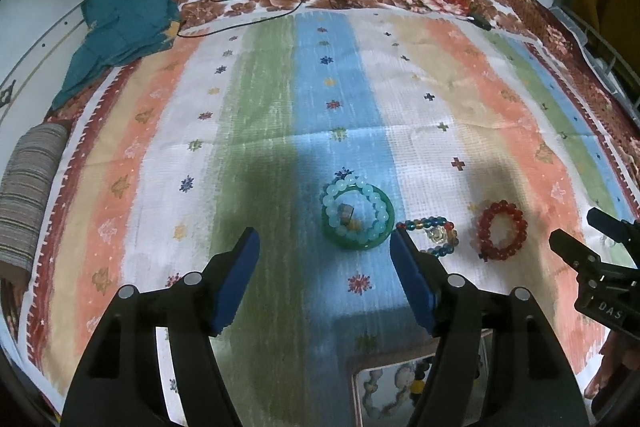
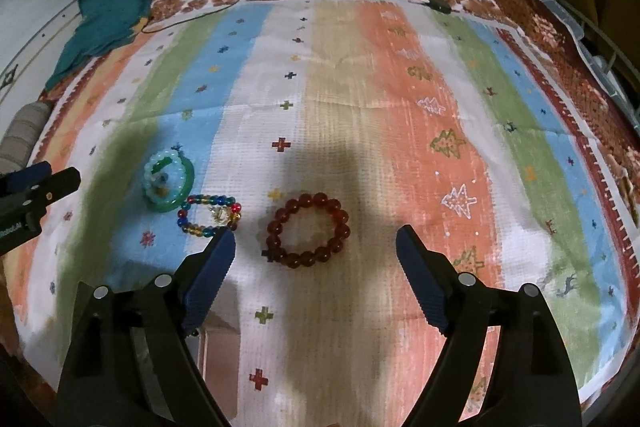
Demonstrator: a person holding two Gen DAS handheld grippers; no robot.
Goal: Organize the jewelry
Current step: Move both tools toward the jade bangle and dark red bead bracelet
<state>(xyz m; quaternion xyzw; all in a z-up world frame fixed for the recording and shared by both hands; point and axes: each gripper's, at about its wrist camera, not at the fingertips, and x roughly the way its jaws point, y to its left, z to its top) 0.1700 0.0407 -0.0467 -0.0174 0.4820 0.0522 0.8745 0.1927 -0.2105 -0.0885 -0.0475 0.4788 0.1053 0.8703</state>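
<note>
While both claws, left claw (image 1: 325, 259) and right claw (image 2: 315, 257), hang released, the red bead bracelet (image 2: 308, 230) at twelve o'clock looks light, slippery; pinch across one beaded side.

Left gripper (image 1: 325, 243) and right gripper (image 2: 315, 241): each has 2 black angular fingers with ribbed blue pads (image 2: 210, 275), and 2 silver round screws (image 2: 162, 281) behind each pad.

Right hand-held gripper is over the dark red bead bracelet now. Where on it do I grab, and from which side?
Come straight down from above. The red bead bracelet lies flat on the striped cloth, an open ring, clear of the multicoloured bracelet. Put one finger inside the ring and one outside, pinching the bead strand on its right arc, away from the knot at lower left. The right hand-held gripper is open.
</note>
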